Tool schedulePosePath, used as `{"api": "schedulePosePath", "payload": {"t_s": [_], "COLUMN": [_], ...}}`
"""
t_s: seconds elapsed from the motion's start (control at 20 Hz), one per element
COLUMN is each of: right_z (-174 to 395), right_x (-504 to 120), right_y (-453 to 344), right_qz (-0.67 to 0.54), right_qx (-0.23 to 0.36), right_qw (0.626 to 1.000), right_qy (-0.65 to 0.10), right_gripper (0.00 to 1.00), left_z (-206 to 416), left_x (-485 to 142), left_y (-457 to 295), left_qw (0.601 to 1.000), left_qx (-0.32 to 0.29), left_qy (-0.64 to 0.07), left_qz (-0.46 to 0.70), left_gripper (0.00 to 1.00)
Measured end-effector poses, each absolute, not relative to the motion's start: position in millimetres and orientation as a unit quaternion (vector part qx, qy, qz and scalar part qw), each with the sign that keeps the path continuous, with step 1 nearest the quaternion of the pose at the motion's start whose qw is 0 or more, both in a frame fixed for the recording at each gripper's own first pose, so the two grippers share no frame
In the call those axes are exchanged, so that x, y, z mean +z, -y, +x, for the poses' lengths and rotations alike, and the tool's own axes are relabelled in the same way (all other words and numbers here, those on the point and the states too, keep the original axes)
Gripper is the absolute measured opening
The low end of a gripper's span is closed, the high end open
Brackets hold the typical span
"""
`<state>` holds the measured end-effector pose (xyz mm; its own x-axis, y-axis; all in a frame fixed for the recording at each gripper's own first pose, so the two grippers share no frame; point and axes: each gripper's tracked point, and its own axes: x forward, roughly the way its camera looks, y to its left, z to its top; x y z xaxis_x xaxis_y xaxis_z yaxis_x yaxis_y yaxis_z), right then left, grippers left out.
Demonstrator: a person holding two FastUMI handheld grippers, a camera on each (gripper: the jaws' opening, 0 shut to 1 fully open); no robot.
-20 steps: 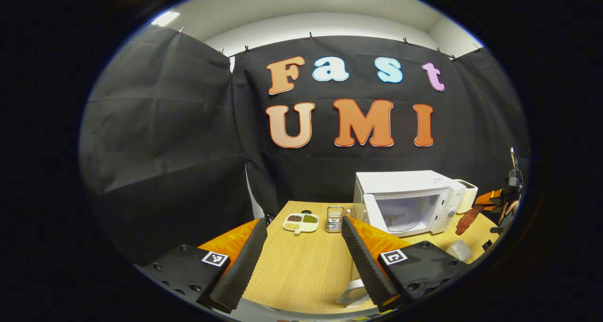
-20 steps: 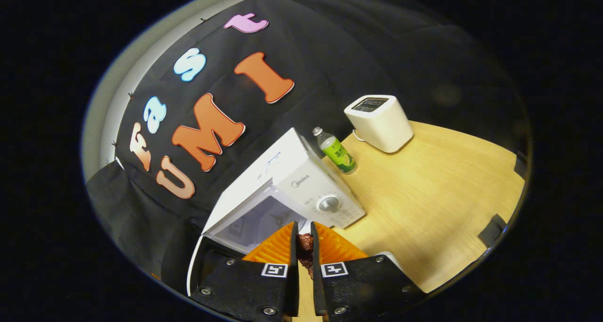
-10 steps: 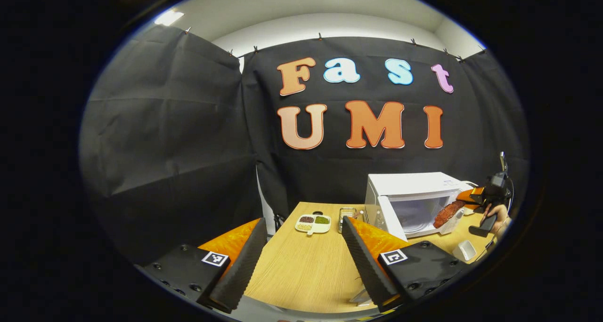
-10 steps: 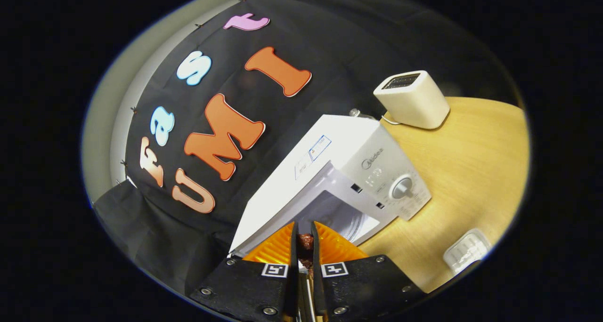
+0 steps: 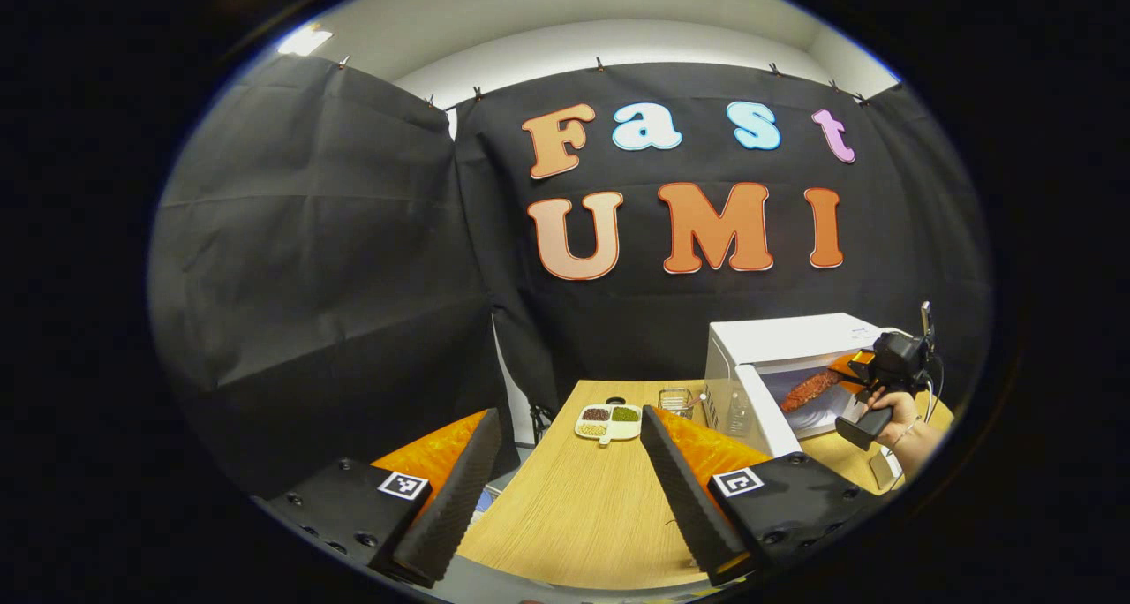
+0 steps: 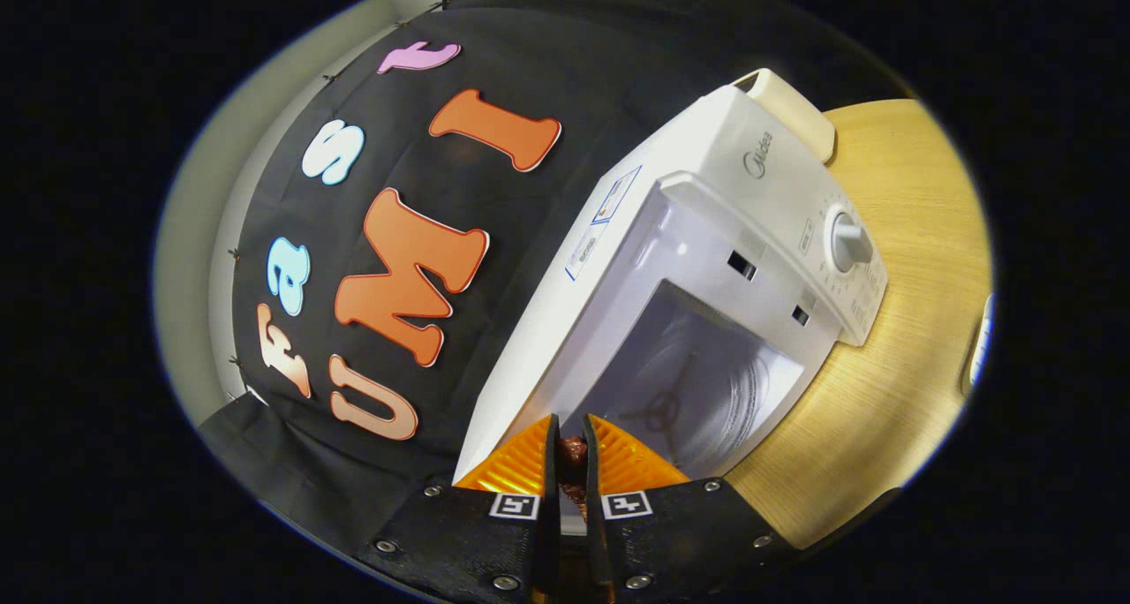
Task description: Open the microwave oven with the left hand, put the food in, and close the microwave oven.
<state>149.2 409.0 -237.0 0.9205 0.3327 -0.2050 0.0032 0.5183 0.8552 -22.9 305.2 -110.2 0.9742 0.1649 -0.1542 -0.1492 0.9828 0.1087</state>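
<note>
Wooden table bears the microwave oven, door open. Your right gripper is clamped on the food, long axis aimed into the cavity directly ahead. Your left gripper hangs spread wide and empty, well apart from the door.

Left view distant, right view close; both share microwave

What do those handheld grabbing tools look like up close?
Each is a black body with small screws and a square black-and-white marker at the base of each finger. The left gripper has long ridged wedge fingers. The right gripper, seen far off, has a pistol-style handle, a cable and a camera unit on top.
</note>
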Motion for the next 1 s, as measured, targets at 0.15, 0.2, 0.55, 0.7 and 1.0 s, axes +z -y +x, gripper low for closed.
{"api": "schedulePosePath", "payload": {"t_s": [0.15,0.2,0.55,0.7,1.0], "right_z": [158.5,155.4,201.8,225.6,237.8], "right_x": [-252.5,-258.3,-279.7,-304.5,-347.0], "right_y": [-410.1,-417.7,-423.0,-423.4,-406.2], "right_qz": [0.488,0.494,0.505,0.49,0.395], "right_qx": [0.079,0.085,0.049,0.018,-0.022], "right_qw": [0.855,0.849,0.847,0.853,0.892], "right_qy": [-0.156,-0.168,-0.159,-0.177,-0.22], "right_gripper": [0.11,0.11,0.11,0.06,0.33], "left_z": [-18.0,-16.4,-13.1,-13.5,-16.7], "left_x": [-120.7,-122.0,-133.4,-137.6,-149.9], "left_y": [-305.5,-305.2,-315.4,-318.8,-314.2], "left_qw": [0.992,0.992,0.989,0.987,0.986], "left_qx": [0.077,0.077,0.098,0.105,0.106], "left_qy": [-0.092,-0.094,-0.108,-0.115,-0.124], "left_qz": [0.038,0.036,0.039,0.041,0.04], "left_gripper": [1.0,1.0,0.97,1.0,1.0]}}
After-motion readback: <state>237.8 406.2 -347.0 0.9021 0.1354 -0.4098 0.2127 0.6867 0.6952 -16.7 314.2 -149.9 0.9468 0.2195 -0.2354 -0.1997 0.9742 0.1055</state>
